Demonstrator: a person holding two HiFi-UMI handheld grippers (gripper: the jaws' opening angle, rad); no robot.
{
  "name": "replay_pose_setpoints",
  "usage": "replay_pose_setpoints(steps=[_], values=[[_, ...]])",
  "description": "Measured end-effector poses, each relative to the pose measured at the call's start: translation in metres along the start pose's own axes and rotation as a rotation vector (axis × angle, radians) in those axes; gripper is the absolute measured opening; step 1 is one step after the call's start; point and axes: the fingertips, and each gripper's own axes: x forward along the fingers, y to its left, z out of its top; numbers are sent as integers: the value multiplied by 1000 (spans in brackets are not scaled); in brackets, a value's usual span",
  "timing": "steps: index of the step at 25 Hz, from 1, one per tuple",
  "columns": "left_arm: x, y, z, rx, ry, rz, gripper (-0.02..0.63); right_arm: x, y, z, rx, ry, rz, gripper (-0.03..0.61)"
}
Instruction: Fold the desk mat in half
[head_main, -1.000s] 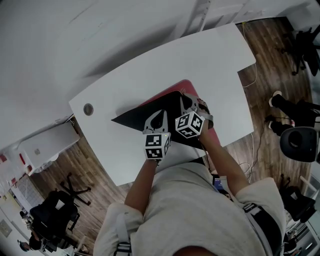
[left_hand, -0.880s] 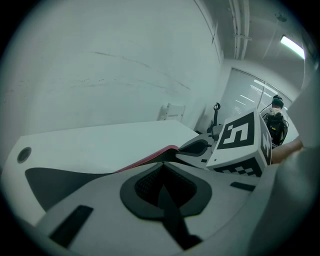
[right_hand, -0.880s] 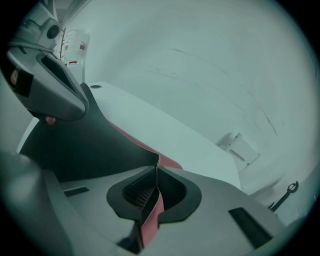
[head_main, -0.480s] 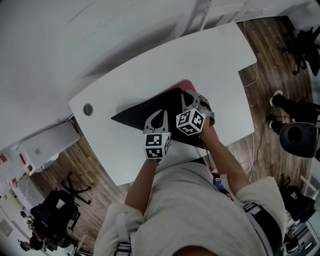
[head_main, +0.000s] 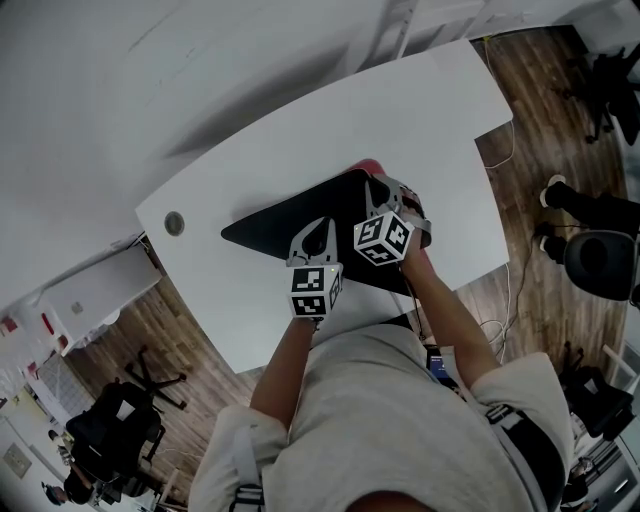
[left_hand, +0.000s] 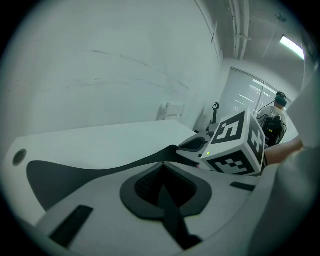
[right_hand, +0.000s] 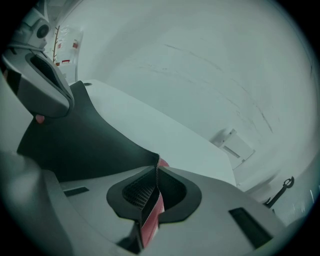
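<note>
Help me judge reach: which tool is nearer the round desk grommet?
Left. The left tool grips the desk mat on the side toward the grommet; the right tool grips the mat farther away.

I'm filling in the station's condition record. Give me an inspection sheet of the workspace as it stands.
Surface: white desk, with a round grommet hole near its left end.
Job's things: desk mat, black side showing, red side visible at its far right edge; one edge is lifted into both claws.
Clutter: nothing seen.
Grippers: left claw shut on the mat's black edge; right claw shut on the mat's edge, with red and black between its jaws.
Cables: thin cable hanging from the desk's right corner toward the floor.
Surroundings: wooden floor; office chair on the right, a person's shoe beside it; wall behind the desk.
</note>
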Motion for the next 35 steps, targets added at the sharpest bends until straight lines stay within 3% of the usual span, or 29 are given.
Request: replay_pose_setpoints(steps=[35], values=[[3, -9, -1, -6, 12, -17, 11, 9, -27, -11, 53, 21, -49, 49]])
